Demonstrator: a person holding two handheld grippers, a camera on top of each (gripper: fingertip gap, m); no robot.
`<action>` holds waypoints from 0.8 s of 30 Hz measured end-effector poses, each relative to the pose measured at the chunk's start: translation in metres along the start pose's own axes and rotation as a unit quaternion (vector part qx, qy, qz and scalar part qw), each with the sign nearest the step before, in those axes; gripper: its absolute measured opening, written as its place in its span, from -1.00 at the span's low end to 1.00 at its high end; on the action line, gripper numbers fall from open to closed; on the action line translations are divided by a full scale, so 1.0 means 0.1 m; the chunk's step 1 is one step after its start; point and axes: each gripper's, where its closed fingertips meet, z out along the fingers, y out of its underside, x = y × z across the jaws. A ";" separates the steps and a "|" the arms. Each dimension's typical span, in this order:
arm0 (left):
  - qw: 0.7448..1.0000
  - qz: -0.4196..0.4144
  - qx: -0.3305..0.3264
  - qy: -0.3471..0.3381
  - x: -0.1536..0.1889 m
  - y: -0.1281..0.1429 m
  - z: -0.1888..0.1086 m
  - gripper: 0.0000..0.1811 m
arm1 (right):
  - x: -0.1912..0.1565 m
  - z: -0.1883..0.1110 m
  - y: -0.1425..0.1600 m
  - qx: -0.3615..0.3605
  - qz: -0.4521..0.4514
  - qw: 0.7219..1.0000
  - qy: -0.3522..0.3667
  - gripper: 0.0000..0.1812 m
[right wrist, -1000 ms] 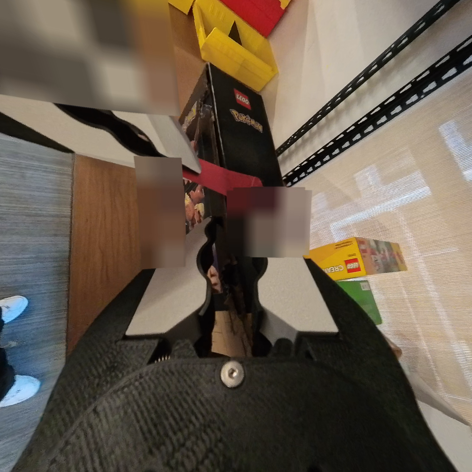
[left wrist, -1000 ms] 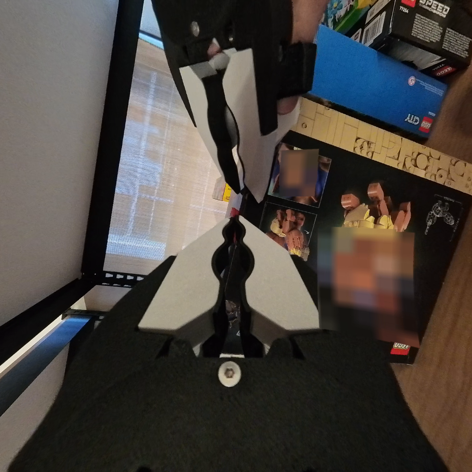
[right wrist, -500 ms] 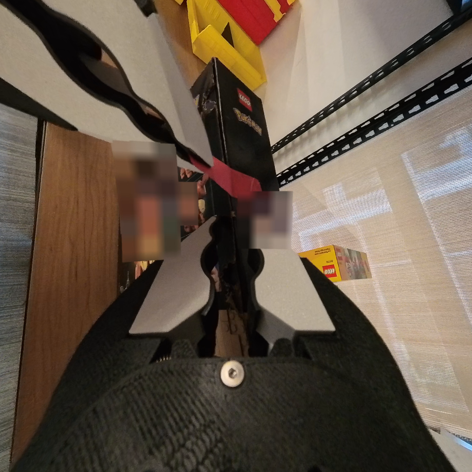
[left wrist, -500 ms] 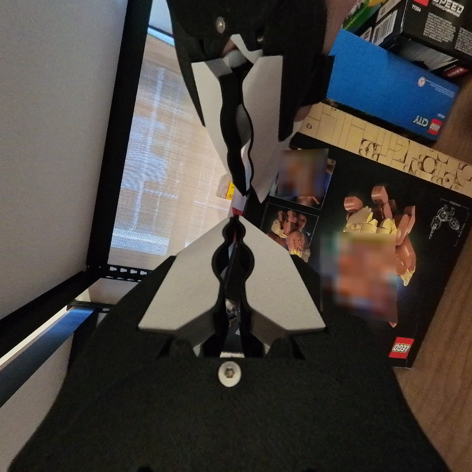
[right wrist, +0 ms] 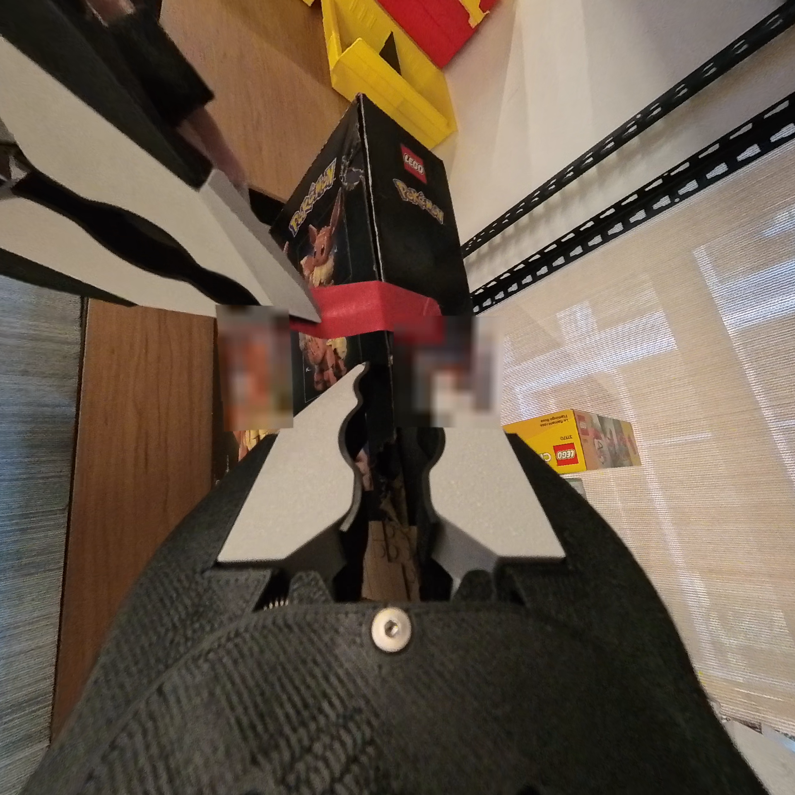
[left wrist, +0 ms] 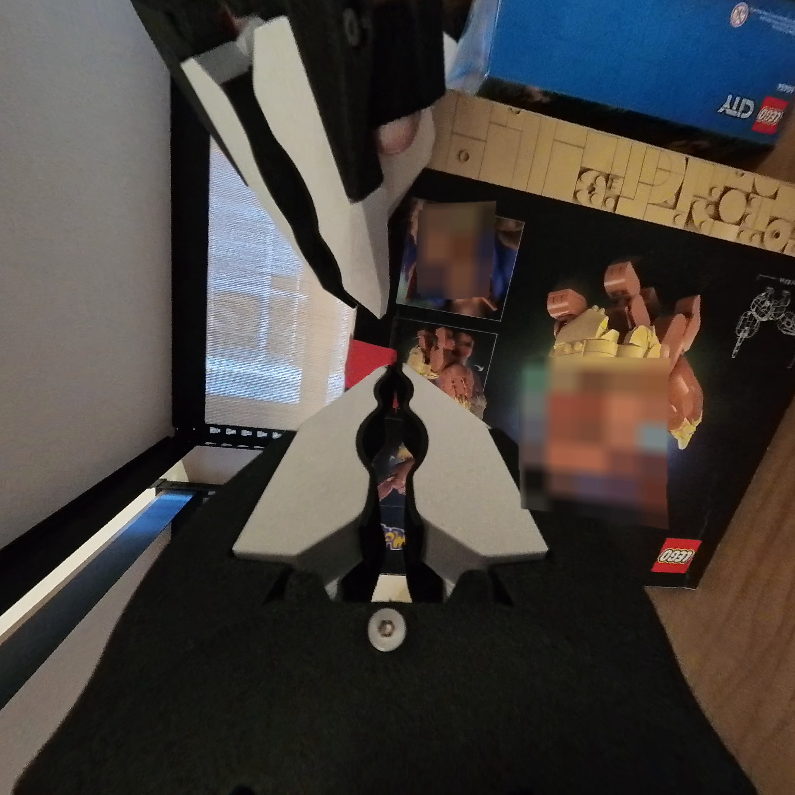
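A black toy-brick box [left wrist: 537,241] with a red tape band [left wrist: 370,357] stands on a wooden shelf [left wrist: 731,645]. My left gripper [left wrist: 395,372] is shut on the box's near edge, right at the tape. My right gripper [left wrist: 365,309] comes in from the upper left and pinches the same edge farther up. In the right wrist view the box [right wrist: 413,223] stands on end, with the tape [right wrist: 370,301] wrapped over its corner. My right gripper [right wrist: 383,378] is shut on that corner. My left gripper [right wrist: 307,314] touches the tape from the left.
A blue box [left wrist: 623,56] lies behind the black one. A yellow bin [right wrist: 387,86] with red bricks [right wrist: 439,26] sits at the shelf's far end. A yellow box [right wrist: 576,439] lies to the right, beyond black slotted rails [right wrist: 623,142]. Grey carpet [right wrist: 34,430] lies below. My two grippers' fingertips are within a few centimetres of each other.
The box has turned, so its picture face shows more in the right wrist view. Both grippers moved with it and stayed shut on its edge.
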 end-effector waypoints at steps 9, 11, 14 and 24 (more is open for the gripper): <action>0.999 0.033 -0.023 -0.004 0.06 0.08 0.18 -1.00 | 0.02 0.01 0.01 -0.001 0.008 1.000 -0.005 -0.81; 0.999 0.035 -0.025 -0.007 0.07 0.09 0.22 -1.00 | 0.03 0.02 0.02 -0.002 0.007 1.000 -0.002 -0.81; 0.999 0.029 -0.025 -0.010 0.06 0.09 0.25 -1.00 | 0.03 0.02 0.02 -0.004 0.007 1.000 0.003 -0.81; 0.999 0.004 0.007 -0.046 0.10 0.09 0.26 -0.89 | 0.03 0.02 0.03 -0.005 0.012 1.000 0.000 -0.81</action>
